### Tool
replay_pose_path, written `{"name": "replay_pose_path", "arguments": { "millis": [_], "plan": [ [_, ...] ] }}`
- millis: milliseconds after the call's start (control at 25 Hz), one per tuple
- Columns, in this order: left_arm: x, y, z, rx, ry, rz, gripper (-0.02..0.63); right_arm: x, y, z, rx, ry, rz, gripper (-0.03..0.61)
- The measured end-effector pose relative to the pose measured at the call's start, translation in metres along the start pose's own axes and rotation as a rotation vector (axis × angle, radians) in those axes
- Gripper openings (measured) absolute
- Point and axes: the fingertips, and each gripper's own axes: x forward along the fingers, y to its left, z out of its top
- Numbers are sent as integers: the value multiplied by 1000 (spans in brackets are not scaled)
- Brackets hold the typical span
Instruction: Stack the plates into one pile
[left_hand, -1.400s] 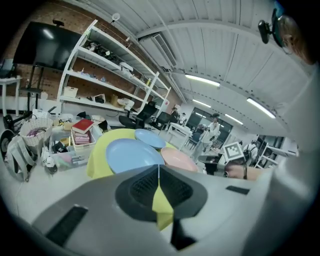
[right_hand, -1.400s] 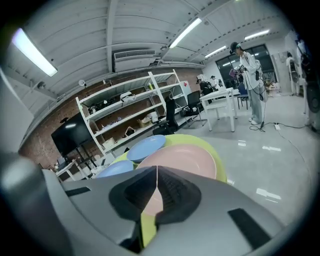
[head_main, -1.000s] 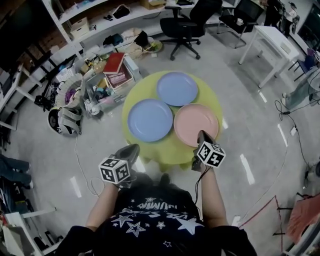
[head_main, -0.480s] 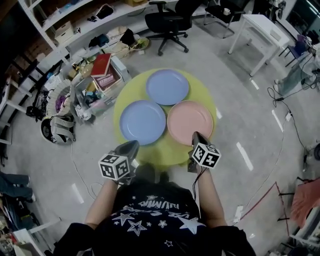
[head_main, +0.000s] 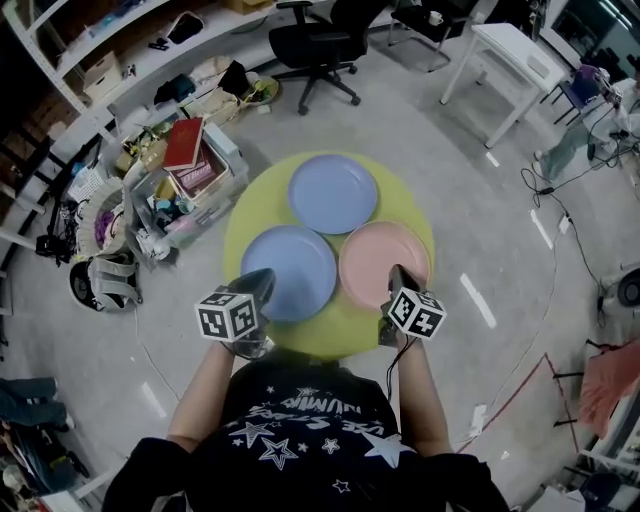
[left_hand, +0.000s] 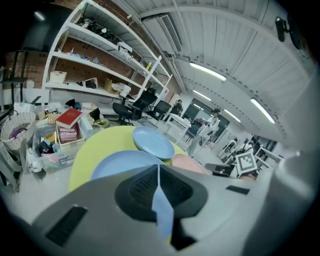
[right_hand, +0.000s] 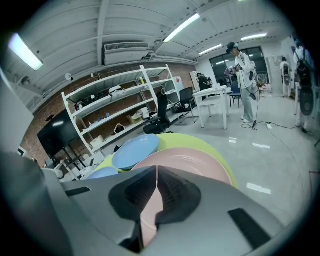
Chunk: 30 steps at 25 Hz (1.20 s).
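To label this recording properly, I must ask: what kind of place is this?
Probably a shared lab or workshop office: open white shelving, a black office chair, a white desk, and crates of clutter on the floor.

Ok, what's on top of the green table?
Three plates, flat and unstacked: far blue plate, near blue plate, pink plate. The left tool and right tool hide parts of the near two's rims; the table under the plates is covered.

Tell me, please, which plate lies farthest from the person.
The far blue plate, alone at the table's back; the near blue plate and pink plate sit side by side in front.
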Motion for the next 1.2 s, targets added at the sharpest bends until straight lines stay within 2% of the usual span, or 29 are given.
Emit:
{"name": "replay_pose_path", "arguments": {
  "millis": [200, 360, 440, 480, 560, 800, 960, 1200],
  "plan": [
    [24, 23, 43, 106, 26, -11, 20, 15, 1, 6, 20, 8, -55, 15],
    [46, 41, 64, 109, 68, -33, 26, 23, 4, 8, 35, 18, -91, 16],
    [61, 48, 70, 118, 107, -50, 115, 27, 7, 10, 36, 25, -105, 17],
    [68, 51, 72, 123, 123, -57, 141, 28, 8, 11, 36, 29, -113, 15],
    [82, 56, 77, 129, 146, -65, 152, 30, 8, 13, 38, 35, -130, 15],
    [124, 61, 81, 70, 233, -114, 205, 35, 7, 16, 62, 41, -171, 15],
    [151, 65, 83, 43, 282, -118, 231, 35, 2, 9, 80, 56, -198, 16],
    [189, 76, 83, -11, 357, -100, 236, 34, -2, 0, 103, 76, -237, 15]
  ]
}}
